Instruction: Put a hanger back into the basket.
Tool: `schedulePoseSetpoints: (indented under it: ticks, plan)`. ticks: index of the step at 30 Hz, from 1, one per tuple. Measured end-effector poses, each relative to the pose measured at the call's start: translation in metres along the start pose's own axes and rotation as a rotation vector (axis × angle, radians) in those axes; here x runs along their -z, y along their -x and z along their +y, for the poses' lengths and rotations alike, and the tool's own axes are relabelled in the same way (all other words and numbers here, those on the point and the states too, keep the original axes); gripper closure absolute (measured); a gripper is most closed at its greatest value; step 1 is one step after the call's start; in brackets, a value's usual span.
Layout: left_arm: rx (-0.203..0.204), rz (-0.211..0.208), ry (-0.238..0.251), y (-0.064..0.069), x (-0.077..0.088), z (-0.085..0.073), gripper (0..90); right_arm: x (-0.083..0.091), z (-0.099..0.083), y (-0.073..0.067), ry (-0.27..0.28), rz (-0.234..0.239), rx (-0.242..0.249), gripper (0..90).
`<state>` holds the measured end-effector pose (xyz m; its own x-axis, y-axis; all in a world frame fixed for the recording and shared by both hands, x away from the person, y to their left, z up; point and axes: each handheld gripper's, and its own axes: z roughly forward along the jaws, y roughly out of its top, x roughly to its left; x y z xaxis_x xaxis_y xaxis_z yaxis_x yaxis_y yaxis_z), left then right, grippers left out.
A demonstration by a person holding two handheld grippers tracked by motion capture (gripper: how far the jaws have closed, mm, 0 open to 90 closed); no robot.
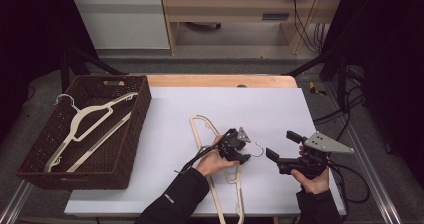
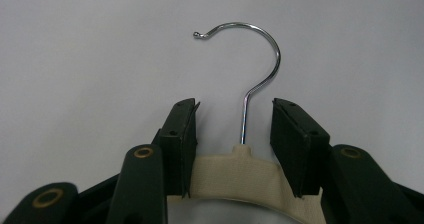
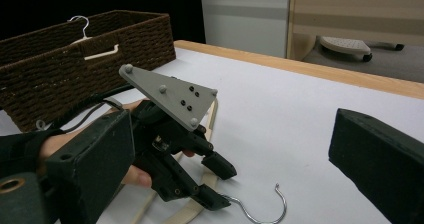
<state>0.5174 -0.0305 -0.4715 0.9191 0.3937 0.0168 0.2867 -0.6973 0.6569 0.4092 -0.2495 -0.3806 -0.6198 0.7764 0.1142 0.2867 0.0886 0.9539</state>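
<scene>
the cream hanger point(image 1: 220, 169) lies flat on the white table point(image 1: 165, 134), and much of it is covered: in the high view the left hand point(image 1: 212, 161) and left gripper point(image 1: 244, 151) sit over its neck, and its lower end runs off the bottom edge of the picture. in the left gripper view just the neck, a strip of the cream shoulder and the metal hook point(image 2: 250, 69) can be seen; the rest is cut off below. the left gripper's jaws stand on either side of the neck, with the hook's stem rising between them. a gap shows between each pad and the stem, so they are only partly drawn in and not pressing on it. against the shoulder below, contact is hard to judge.

the right gripper point(image 1: 280, 151) is held in the right hand point(image 1: 312, 176) just beside the hook point(image 1: 257, 149), above the table. its jaws are spread with nothing between them. in the right gripper view one jaw is cut off at the right edge.

the brown woven basket point(image 1: 137, 129) stands at the table's left end, well apart from the hands. inside lie two more cream hangers point(image 1: 85, 119), overlapping, so their outlines are hard to separate. one's hook point(image 1: 62, 99) sticks out over the far rim.
</scene>
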Motion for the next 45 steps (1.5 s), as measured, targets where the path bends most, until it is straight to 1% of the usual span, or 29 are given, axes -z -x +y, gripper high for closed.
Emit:
schedulePoseSetpoints:
  ticks: [3,5,8,11,16,17,19,21,23,25,27,30,32,35,37,39,40,43,45]
  plan:
    - [-0.003,-0.005,0.001,0.000,0.000,0.000,56.2,0.000,0.000,0.000,-0.003,-0.001,-0.001,4.8]
    - [-0.011,-0.008,-0.007,0.000,0.000,0.001,57.5,0.000,0.000,0.000,-0.002,-0.001,0.000,4.8]
    - [-0.021,-0.004,-0.020,0.002,0.000,0.002,61.6,0.000,0.000,0.000,0.001,-0.005,0.000,4.8]
    - [-0.030,-0.012,-0.033,0.005,0.001,0.003,68.6,0.000,0.000,0.000,0.002,-0.001,0.002,4.8]
    - [0.005,-0.040,-0.040,0.000,0.002,0.003,75.0,0.000,0.000,0.000,-0.001,-0.002,-0.001,4.8]
    - [0.010,-0.041,-0.041,-0.001,0.002,0.003,77.0,0.000,0.000,0.000,-0.001,-0.002,-0.001,4.8]
    - [0.031,-0.052,-0.034,-0.004,0.001,0.002,81.1,0.000,0.000,0.000,0.000,-0.001,-0.004,4.8]
    - [0.040,-0.055,-0.031,-0.006,0.001,0.002,82.6,0.000,0.001,0.000,0.002,-0.002,-0.008,4.8]
    - [0.037,-0.053,-0.035,-0.005,0.002,0.002,82.8,0.000,0.000,0.000,0.001,0.000,-0.009,4.8]
    - [0.009,-0.023,-0.048,0.000,0.001,0.004,82.8,-0.001,0.000,0.000,-0.004,0.001,-0.003,4.8]
    - [0.004,-0.009,-0.052,0.001,0.001,0.004,82.2,-0.002,0.000,0.000,-0.007,0.000,-0.005,4.8]
    - [0.003,-0.007,-0.056,0.002,0.001,0.005,82.1,-0.003,0.000,-0.001,-0.004,0.000,-0.008,4.8]
    - [0.013,-0.006,-0.056,0.002,0.001,0.005,82.7,-0.003,0.001,-0.001,-0.007,0.000,-0.008,4.8]
    - [0.004,0.006,-0.058,0.004,0.001,0.006,83.5,-0.002,0.001,-0.001,-0.003,0.004,-0.003,4.9]
    - [-0.009,0.017,-0.059,0.005,0.001,0.006,83.8,-0.001,0.001,-0.001,0.000,0.003,-0.006,5.0]
    - [-0.015,0.016,-0.057,0.006,0.001,0.006,84.3,-0.001,0.001,-0.001,-0.001,0.002,-0.005,5.0]
    - [-0.015,0.016,-0.057,0.006,0.001,0.006,89.1,-0.001,0.001,-0.001,-0.002,0.002,-0.004,5.0]
    - [-0.037,0.033,-0.053,0.009,0.001,0.006,89.2,-0.002,0.000,-0.001,-0.010,0.008,-0.005,5.1]
    - [-0.035,0.032,-0.055,0.009,0.001,0.006,89.2,-0.003,-0.001,-0.001,-0.016,0.011,-0.003,5.2]
